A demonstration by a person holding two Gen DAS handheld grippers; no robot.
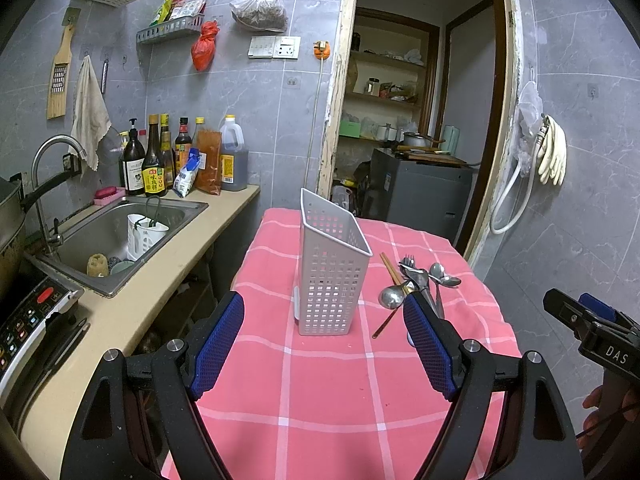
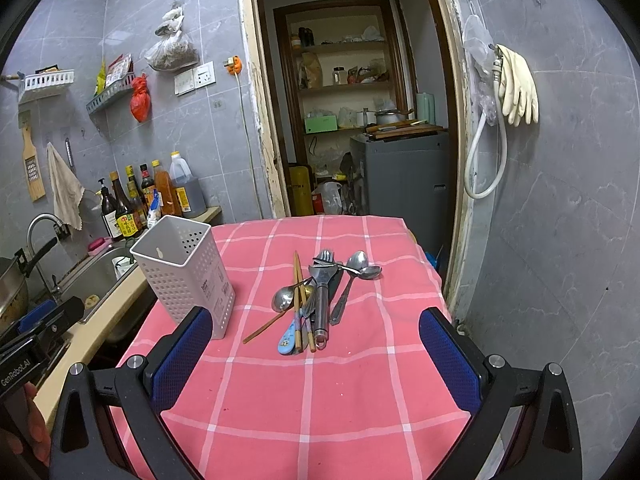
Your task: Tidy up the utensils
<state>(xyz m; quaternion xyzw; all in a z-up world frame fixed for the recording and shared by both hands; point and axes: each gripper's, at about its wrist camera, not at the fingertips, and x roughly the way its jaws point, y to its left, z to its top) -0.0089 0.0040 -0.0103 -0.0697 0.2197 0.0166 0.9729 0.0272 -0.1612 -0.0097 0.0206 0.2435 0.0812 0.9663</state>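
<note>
Steel and bamboo lie tangled in one heap on the desk: the pile of metal spoons, a fork, wooden chopsticks and a blue-handled spoon [image 2: 316,300] sits at about one o'clock from the tall white perforated plastic utensil holder [image 2: 184,276], near it but not touching. The holder stands upright and looks empty, so the sorting appears not yet begun.

Both tools hang above the near edge of the cloth with nothing between their blue pads. The left hand-held gripper [image 1: 324,344] is spread wide and faces the holder; the right hand-held gripper [image 2: 316,356] is equally spread and faces the pile.

Trouble would likely come from the tangle itself. Handles cross and overlap, so a pinch on one piece could drag a neighbour along or flick it toward the three o'clock edge, where the desk ends close by. Thin, smooth chopsticks may slip from the pads or pivot. The holder is tall, light-looking and narrow at its foot; a utensil striking its rim sideways could tip it.

Underneath is a pink cloth with white checks [image 2: 304,400], soft and liable to bunch. At nine o'clock lie a steel sink [image 1: 120,232] and sauce bottles [image 1: 160,160]; at twelve o'clock an open doorway [image 2: 352,100] shows shelves.
</note>
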